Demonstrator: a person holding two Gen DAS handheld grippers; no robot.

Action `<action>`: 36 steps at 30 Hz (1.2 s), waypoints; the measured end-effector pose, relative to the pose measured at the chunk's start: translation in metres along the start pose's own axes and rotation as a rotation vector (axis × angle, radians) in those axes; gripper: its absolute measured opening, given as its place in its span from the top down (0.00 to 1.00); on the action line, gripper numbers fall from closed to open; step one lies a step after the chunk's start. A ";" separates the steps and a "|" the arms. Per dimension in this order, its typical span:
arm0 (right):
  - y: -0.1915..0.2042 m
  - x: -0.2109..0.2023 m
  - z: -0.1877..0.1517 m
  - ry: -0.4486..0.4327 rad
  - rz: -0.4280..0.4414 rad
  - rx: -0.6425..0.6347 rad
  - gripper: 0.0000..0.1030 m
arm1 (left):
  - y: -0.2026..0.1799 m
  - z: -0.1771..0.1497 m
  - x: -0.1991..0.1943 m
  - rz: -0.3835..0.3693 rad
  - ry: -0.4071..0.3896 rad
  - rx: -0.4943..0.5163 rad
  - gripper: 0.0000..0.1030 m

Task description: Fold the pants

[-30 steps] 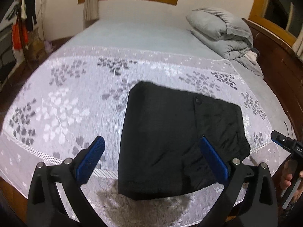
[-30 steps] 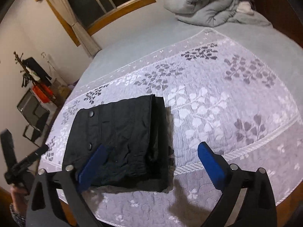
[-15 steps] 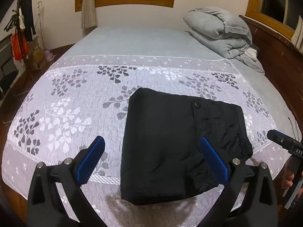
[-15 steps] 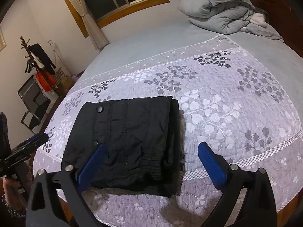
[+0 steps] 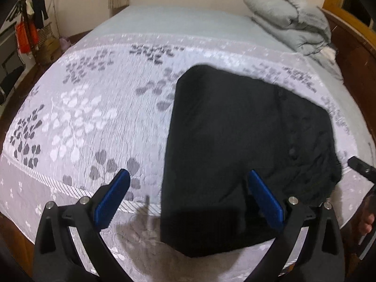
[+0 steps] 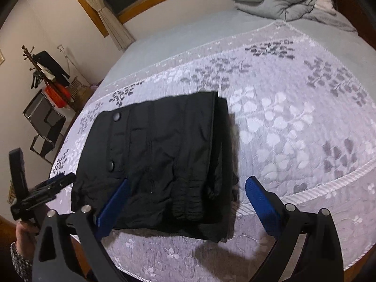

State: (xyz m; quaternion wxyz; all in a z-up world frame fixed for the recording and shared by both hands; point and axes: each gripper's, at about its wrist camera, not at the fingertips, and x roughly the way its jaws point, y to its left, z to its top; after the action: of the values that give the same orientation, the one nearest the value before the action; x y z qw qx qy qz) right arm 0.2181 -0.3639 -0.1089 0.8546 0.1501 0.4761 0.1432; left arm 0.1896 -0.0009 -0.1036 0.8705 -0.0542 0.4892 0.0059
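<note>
Black pants (image 5: pixel 235 155) lie folded into a compact rectangle on the floral bedspread, near the bed's front edge; they also show in the right wrist view (image 6: pixel 159 162), with two snap buttons and the gathered waistband toward me. My left gripper (image 5: pixel 188 195) is open and empty, hovering above the pants' near left edge. My right gripper (image 6: pixel 188 199) is open and empty, above the pants' near right edge. Neither touches the cloth.
A grey folded duvet (image 5: pixel 291 28) lies at the far right of the bed. A dark wooden bed frame (image 5: pixel 352 70) runs along the right. A coat rack and chair (image 6: pixel 47 108) stand left of the bed. The bedspread (image 5: pixel 94 108) stretches left of the pants.
Both grippers have come lower and closer to the pants, which now fill more of each view. The pants have not moved. Both stay open.
</note>
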 end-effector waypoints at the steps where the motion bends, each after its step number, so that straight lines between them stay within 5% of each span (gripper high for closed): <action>1: 0.000 0.004 -0.001 0.013 0.006 0.000 0.04 | 0.003 -0.002 0.007 0.006 0.010 0.001 0.03; 10: 0.007 0.012 -0.005 0.025 0.032 -0.031 0.19 | 0.011 0.000 0.028 -0.044 0.044 0.001 0.02; 14: 0.000 0.012 -0.003 0.033 0.045 0.001 0.19 | 0.023 0.002 0.042 -0.241 0.134 -0.082 0.03; 21: -0.004 0.013 -0.005 0.042 0.040 0.005 0.19 | 0.044 0.004 0.069 -0.426 0.225 -0.170 0.02; 36: -0.020 0.015 0.000 0.056 0.072 0.037 0.11 | 0.047 0.002 0.098 -0.589 0.359 -0.255 0.03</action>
State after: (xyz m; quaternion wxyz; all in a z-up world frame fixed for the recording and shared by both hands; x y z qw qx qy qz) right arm 0.2273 -0.3765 -0.1282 0.8322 0.1788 0.4967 0.1694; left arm 0.2391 0.0416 -0.1904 0.7215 -0.3009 0.5929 -0.1935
